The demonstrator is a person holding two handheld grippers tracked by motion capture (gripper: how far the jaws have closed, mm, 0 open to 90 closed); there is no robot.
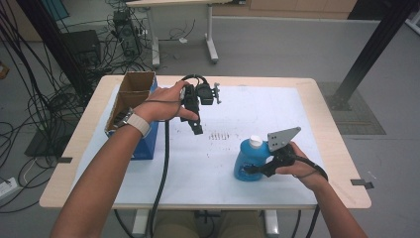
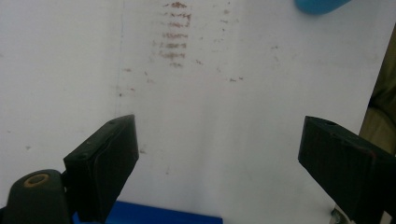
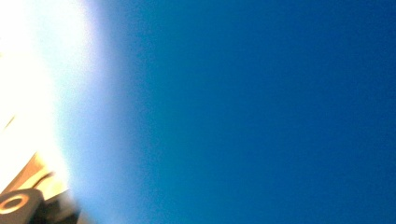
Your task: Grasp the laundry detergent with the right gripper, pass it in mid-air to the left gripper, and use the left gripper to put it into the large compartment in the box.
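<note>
A blue bottle (image 1: 246,159) with a white cap (image 1: 255,141) stands upright on the white mat at the front right. My right gripper (image 1: 250,170) comes in from the right and is shut on its lower body. In the right gripper view, the bottle's blue wall (image 3: 243,112) sits blurred, very close to the camera. My left gripper (image 1: 197,129) hangs above the mat's middle left, pointing down, away from the bottle. Its jaws stand wide apart with nothing between them (image 2: 219,128). The bottle's edge (image 2: 320,4) shows at the top of the left gripper view.
An open cardboard box (image 1: 132,94) with blue sides stands at the table's left. Its blue edge (image 2: 149,215) lies just below the left jaws. Faint brown marks (image 1: 218,135) stain the white mat (image 1: 257,104). The wooden table edge (image 1: 341,163) runs close behind the right hand.
</note>
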